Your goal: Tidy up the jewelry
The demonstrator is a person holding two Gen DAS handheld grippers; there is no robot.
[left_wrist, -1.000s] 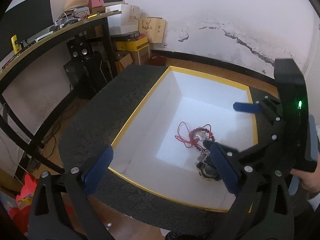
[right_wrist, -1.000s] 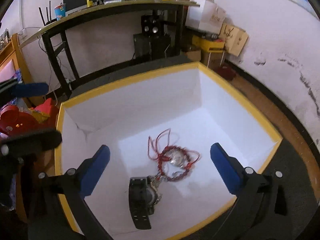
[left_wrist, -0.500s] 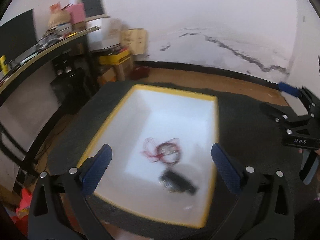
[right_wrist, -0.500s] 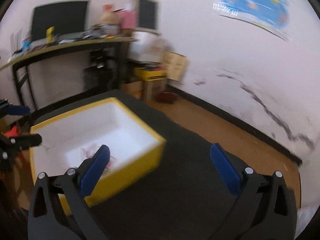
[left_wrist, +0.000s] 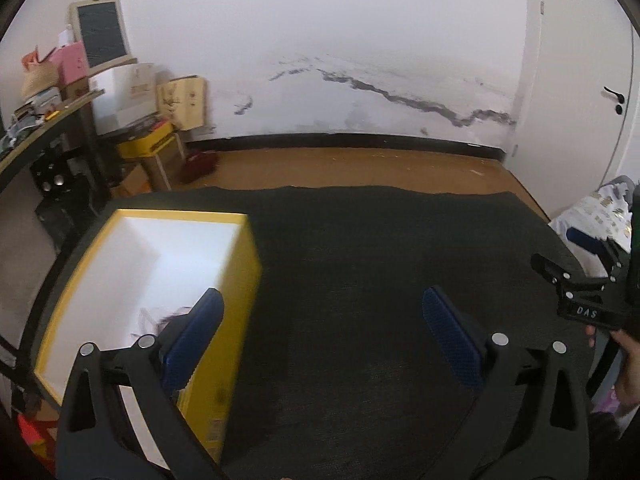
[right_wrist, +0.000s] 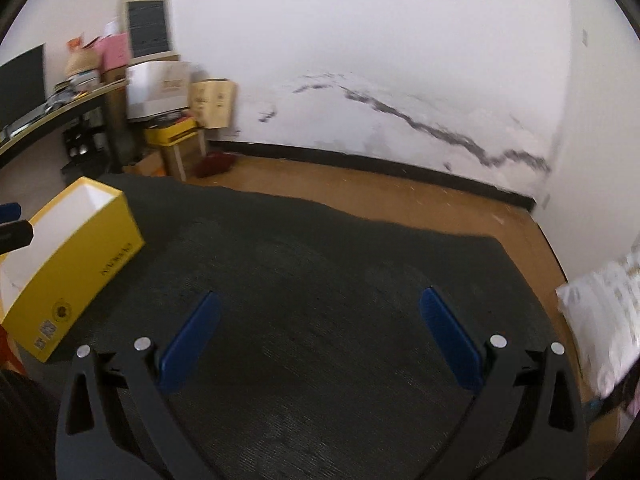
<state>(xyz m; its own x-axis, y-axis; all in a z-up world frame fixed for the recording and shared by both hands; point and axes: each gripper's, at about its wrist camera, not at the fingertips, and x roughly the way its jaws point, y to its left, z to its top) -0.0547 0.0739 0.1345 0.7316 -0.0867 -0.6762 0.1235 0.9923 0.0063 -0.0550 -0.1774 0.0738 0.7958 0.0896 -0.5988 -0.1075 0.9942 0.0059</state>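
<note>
With the yellow cardboard box with a white lining [left_wrist: 160, 280] holding a faint reddish tangle of cord jewelry [left_wrist: 160, 318] low on its floor, the task looks close to finished, and the step in hand appears to be drawing both tools clear. Doing that well would mean backing away level and high enough that neither finger clips the yellow rim, and leaving the box square on the dark grey textured mat [left_wrist: 360, 280]; a last look into the box would confirm that the pieces lie apart rather than knotted, which blur makes impossible to judge here.

The left gripper [left_wrist: 320, 340] hangs over the mat with its jaws spread wide and nothing between them; its left blue pad [left_wrist: 192, 340] overlaps the box's right wall in view, the other sits above bare mat. The right gripper [right_wrist: 318, 340] is also wide open and empty, aimed across the mat toward the cracked white wall [right_wrist: 400, 80], with the box well off to its left. From the left camera the right tool shows at the far right edge, held in the person's hand [left_wrist: 624, 364], well apart from the box
</note>
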